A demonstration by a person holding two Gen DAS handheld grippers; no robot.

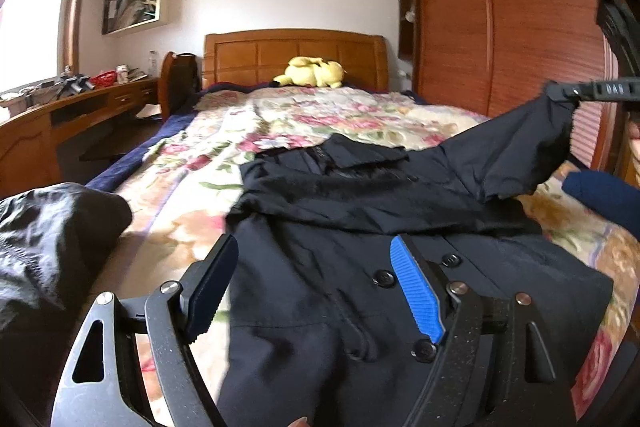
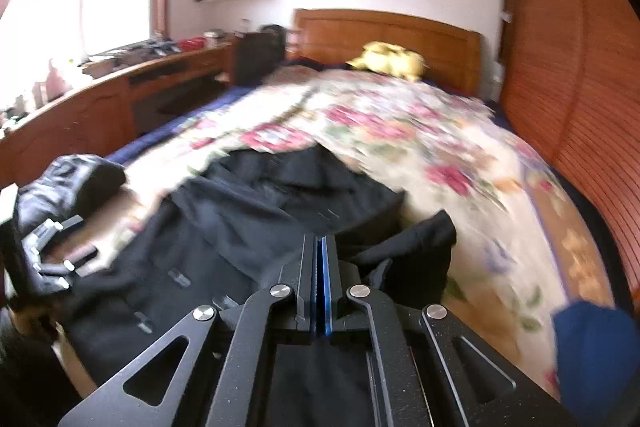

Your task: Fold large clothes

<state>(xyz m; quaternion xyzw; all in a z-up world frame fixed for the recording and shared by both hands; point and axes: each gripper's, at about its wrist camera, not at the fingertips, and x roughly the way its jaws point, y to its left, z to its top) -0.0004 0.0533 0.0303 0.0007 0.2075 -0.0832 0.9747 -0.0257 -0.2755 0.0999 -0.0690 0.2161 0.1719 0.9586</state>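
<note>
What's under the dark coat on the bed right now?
The dark coat lies on the floral quilt, which shows all around it. The right gripper holds one sleeve up off the quilt. Whatever lies beneath the coat's body is covered.

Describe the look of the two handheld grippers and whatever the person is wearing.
Both grippers, left gripper and right gripper, are speckled black metal linkages with silver pivot pins and triangular cut-outs. The fingers carry ribbed blue pads with toothed edges. A dark blue sleeve shows.

Daylight from blown-out window [image 1: 28,7]; right wrist view motion-blurred; fisheye edges bent.
</note>
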